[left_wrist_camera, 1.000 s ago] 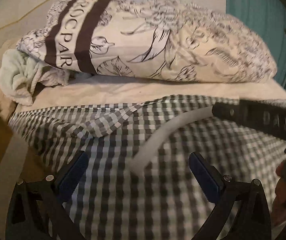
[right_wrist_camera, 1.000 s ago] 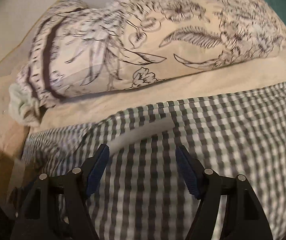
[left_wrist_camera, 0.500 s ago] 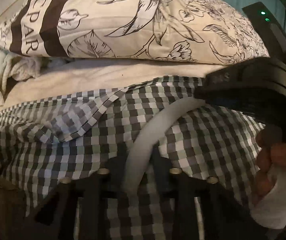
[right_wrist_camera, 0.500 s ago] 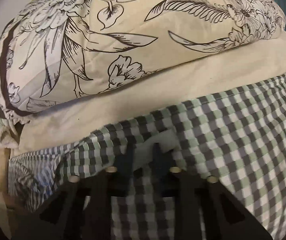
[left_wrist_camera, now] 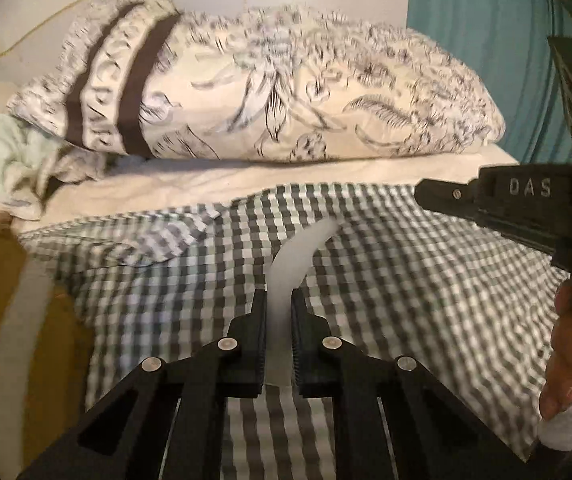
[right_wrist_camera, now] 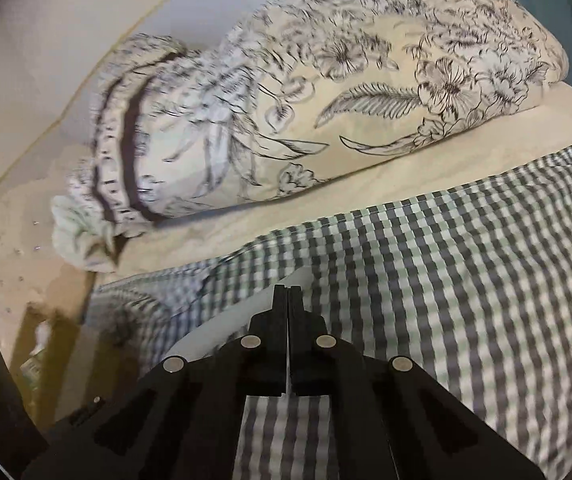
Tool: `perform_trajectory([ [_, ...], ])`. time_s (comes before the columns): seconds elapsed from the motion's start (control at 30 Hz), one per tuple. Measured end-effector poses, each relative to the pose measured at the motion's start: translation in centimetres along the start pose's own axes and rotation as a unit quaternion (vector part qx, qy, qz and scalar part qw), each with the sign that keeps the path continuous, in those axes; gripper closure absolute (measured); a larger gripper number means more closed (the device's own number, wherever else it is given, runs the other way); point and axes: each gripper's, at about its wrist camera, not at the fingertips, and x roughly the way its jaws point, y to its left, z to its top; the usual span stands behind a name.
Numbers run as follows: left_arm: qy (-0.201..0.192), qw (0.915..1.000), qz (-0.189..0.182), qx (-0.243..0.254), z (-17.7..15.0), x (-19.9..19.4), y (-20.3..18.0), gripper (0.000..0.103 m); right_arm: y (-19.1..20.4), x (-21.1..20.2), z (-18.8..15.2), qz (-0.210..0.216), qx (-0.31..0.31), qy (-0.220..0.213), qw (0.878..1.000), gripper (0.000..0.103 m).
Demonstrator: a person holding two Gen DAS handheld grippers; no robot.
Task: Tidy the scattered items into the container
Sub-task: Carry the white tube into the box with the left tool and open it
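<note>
A curved white strap-like band lies on the black-and-white checked cover of a bed. My left gripper is shut on the near end of the band. My right gripper is shut on the band's other end, which shows as a white strip beside and under its fingers. The right gripper's black body enters the left wrist view from the right. No container is in view.
A large floral pillow lies across the head of the bed on a cream sheet. A pale green towel is bunched at the pillow's left end. A teal curtain hangs at right. The bed's left edge drops to a brown floor.
Both grippers went from open to shut on the white band. Both views have pulled back from the pillow since half a second ago, and the band's middle now arches off the cover.
</note>
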Motion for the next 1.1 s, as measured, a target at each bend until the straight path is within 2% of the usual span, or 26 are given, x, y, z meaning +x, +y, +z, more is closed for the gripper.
perform_trajectory([
  [0.23, -0.014, 0.9997, 0.015, 0.017, -0.4, -6.5, -0.7, 0.093, 1.6, -5.3, -0.9, 0.022, -0.002, -0.019, 1.0, 0.103],
  [0.5, -0.031, 0.999, 0.031, 0.005, -1.3, -12.6, 0.1, 0.092, 4.5, -8.5, -3.9, 0.065, -0.016, -0.002, 0.998, 0.102],
  [0.87, -0.108, 0.9904, 0.083, -0.025, 0.9, -22.5, 6.1, 0.092, 10.1, -9.5, -7.8, 0.105, -0.064, 0.022, 0.992, 0.102],
  [1.0, -0.126, 0.9863, 0.093, -0.052, 0.5, -24.5, 8.8, 0.092, 12.0, -9.1, -9.3, 0.111, -0.087, 0.037, 0.989, 0.102],
  [1.1, -0.125, 0.9821, 0.121, -0.071, -0.4, -25.1, 10.7, 0.092, 12.9, -8.7, -10.2, 0.11, -0.102, 0.046, 0.988, 0.102],
])
